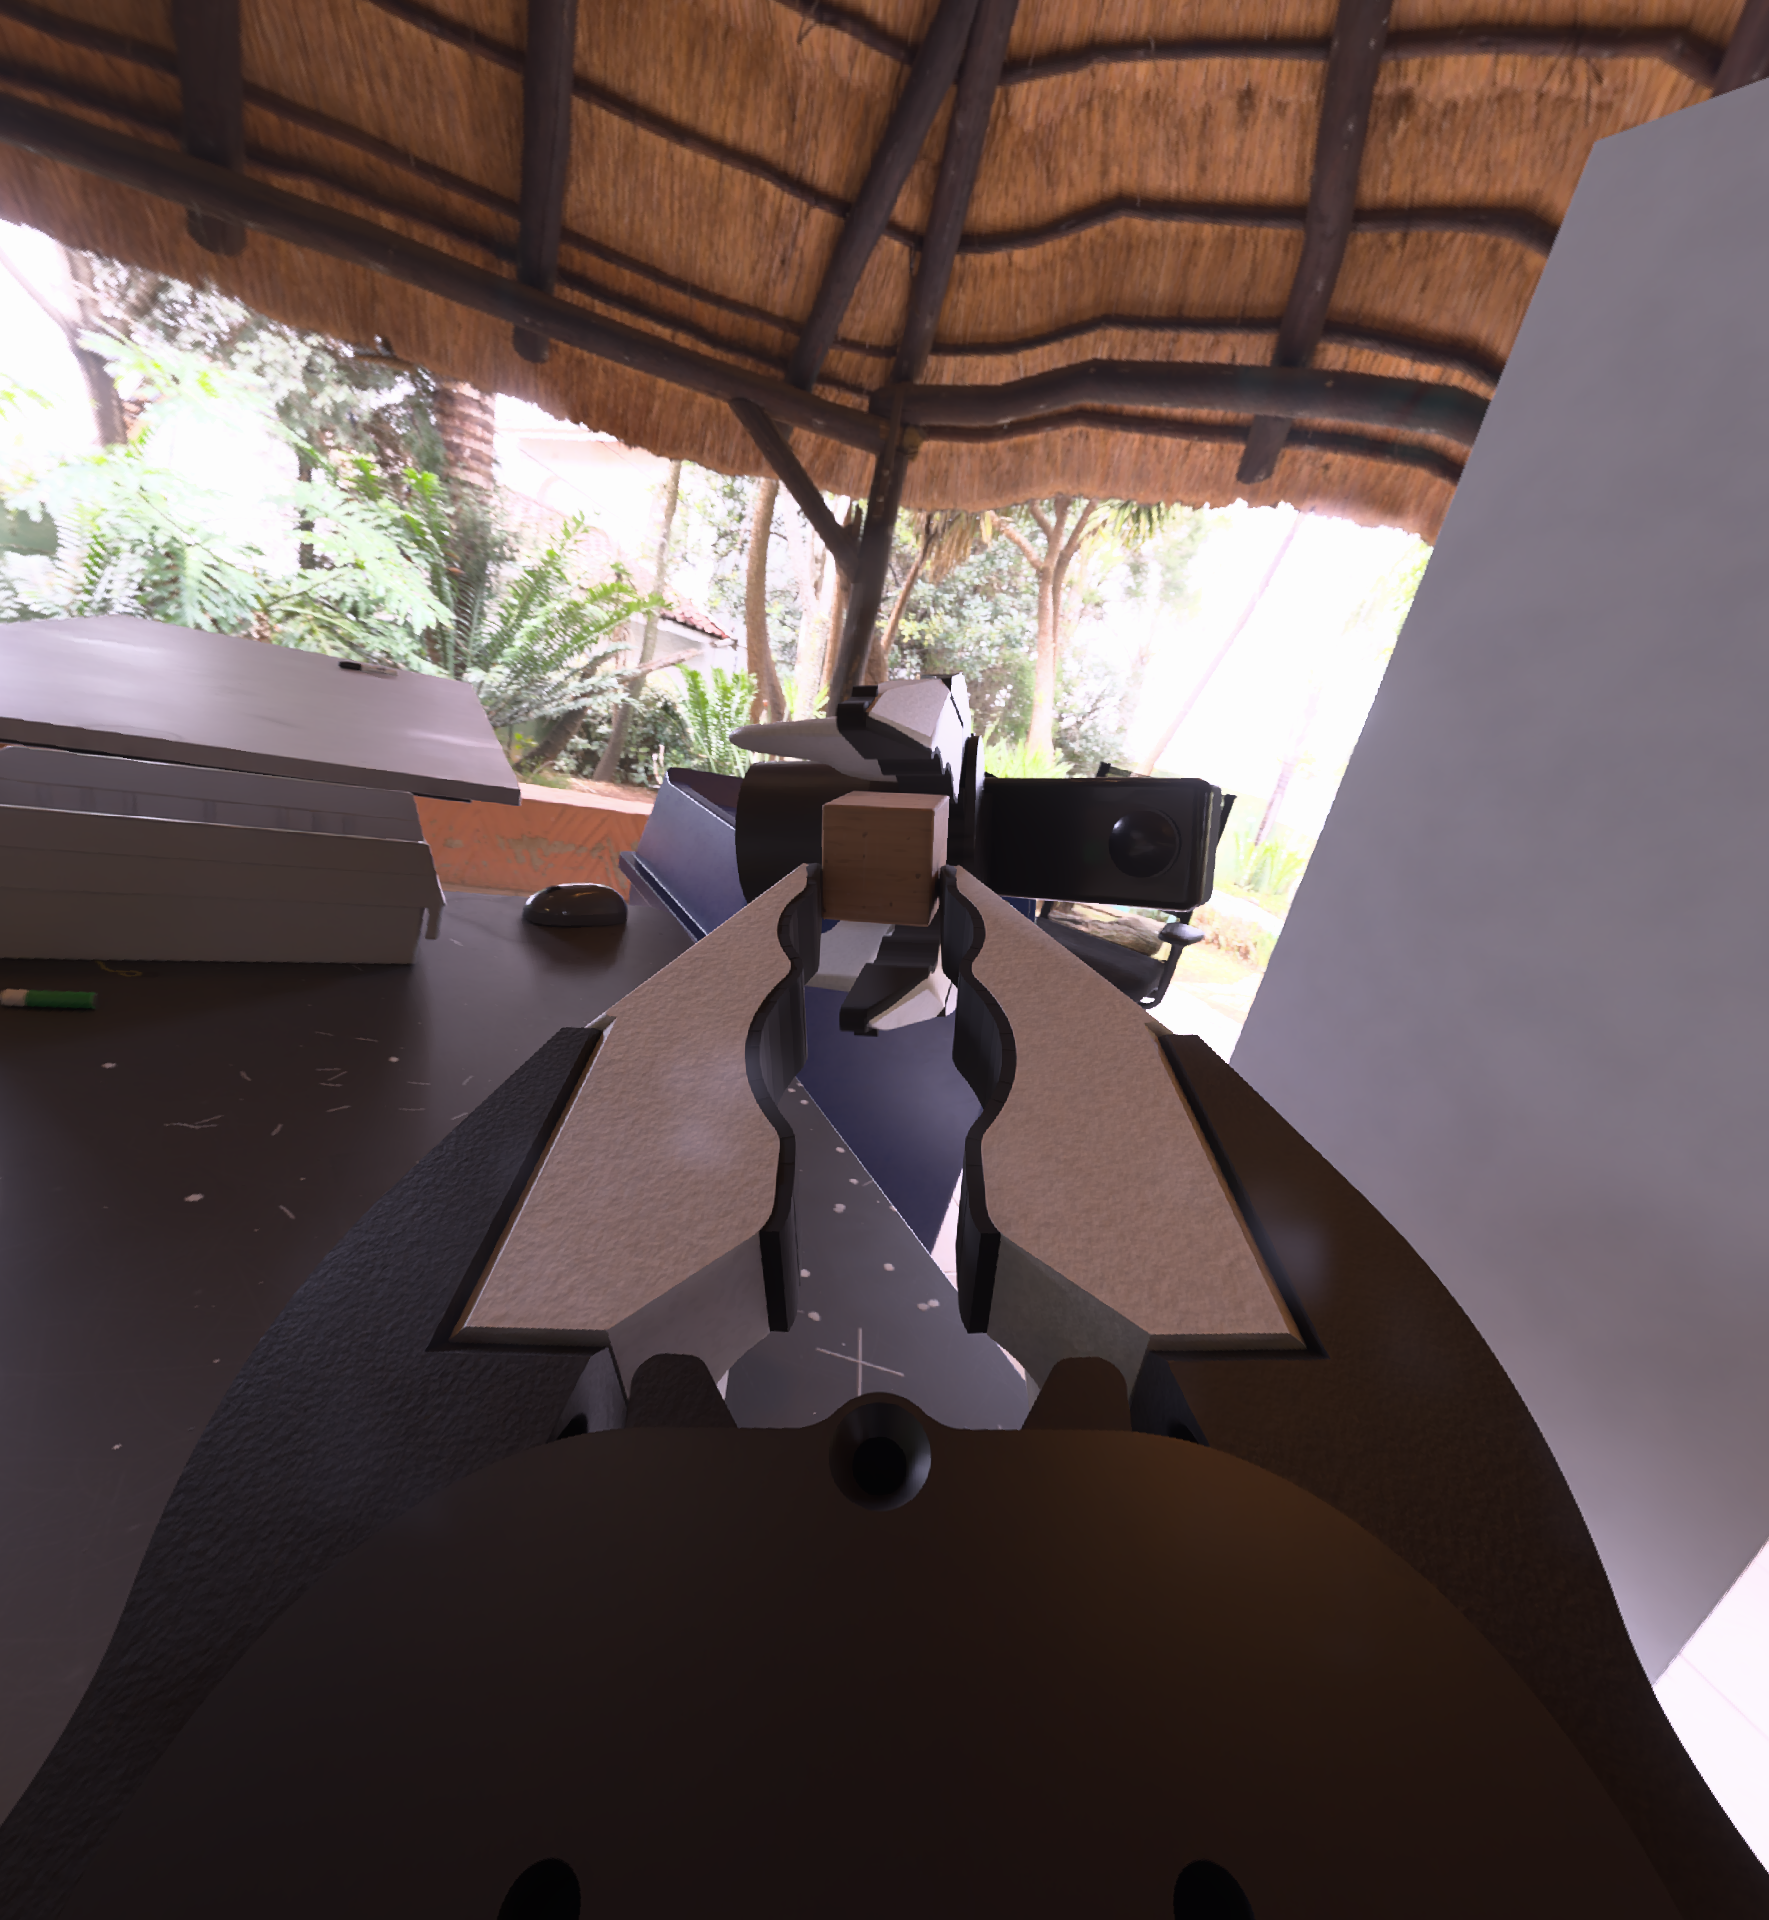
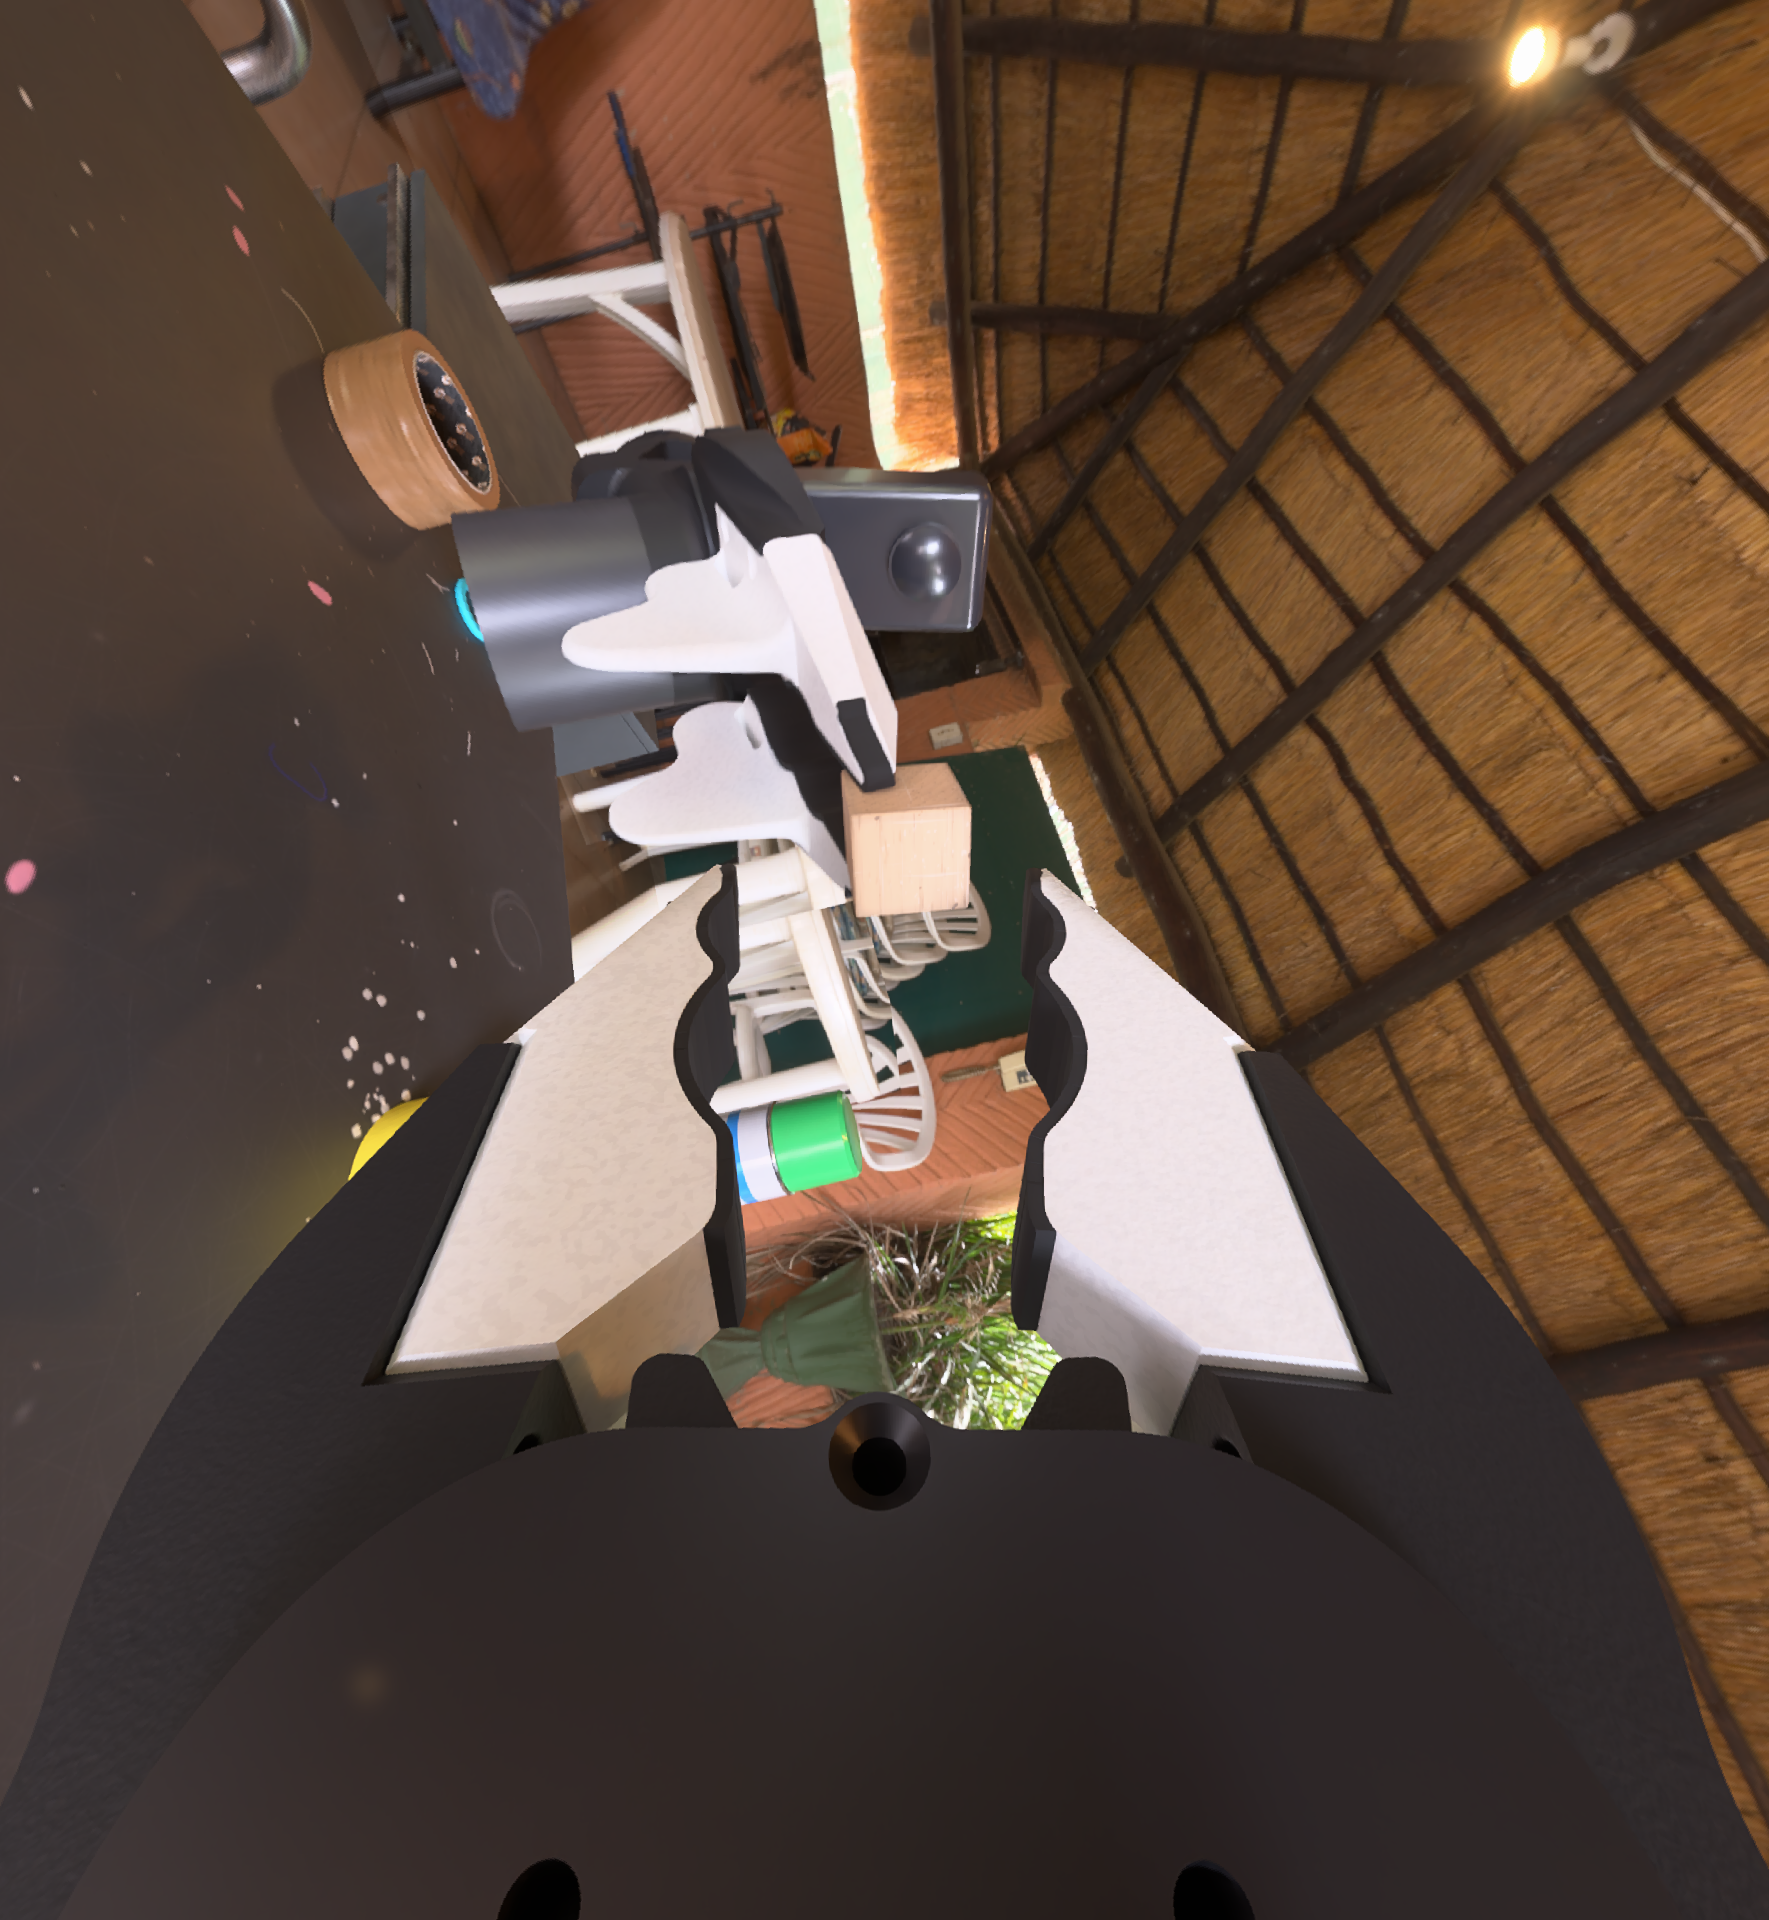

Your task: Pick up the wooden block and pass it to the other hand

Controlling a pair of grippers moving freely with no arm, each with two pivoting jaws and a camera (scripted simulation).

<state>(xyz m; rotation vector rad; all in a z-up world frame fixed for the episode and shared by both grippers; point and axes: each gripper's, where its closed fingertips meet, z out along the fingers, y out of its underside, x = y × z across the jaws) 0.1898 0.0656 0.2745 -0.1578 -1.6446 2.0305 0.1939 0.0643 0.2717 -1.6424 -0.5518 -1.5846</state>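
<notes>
Between the tips of the left tool [image 1: 878, 881] sits the wooden block [image 1: 880, 858], a pale cube clamped from both sides and held in the air above the dark desk [image 1: 184, 1195].

Left tool: closed on the wooden block; white fingers with black wavy inner pads, tips touching the cube's left and right faces. Seen from the right wrist view, the same tool [image 2: 838, 821] reaches in from the upper left, the block [image 2: 909, 840] at its tips.

Right tool [image 2: 878, 894]: jaws apart, nothing between them. The block lies just beyond its fingertips, nearer the right finger, not touched by either. In the left wrist view this tool [image 1: 885, 852] stands directly behind the block, rolled on its side, one white finger above the cube and one below, its camera housing to the right.

Desk items, left wrist view:
- grey computer mouse [image 1: 572, 905], left of the block and farther back;
- white box with a tilted lid [image 1: 173, 831], far left;
- green-and-white marker [image 1: 49, 1000], lying in front of the box;
- pale grey panel [image 1: 1586, 727], standing along the right edge.

Desk items, right wrist view:
- roll of brown tape [image 2: 410, 428], upper left;
- green-capped white stick [image 2: 795, 1145], between the right tool's fingers, farther off;
- yellow object [image 2: 386, 1135], mostly hidden behind the left finger.
</notes>
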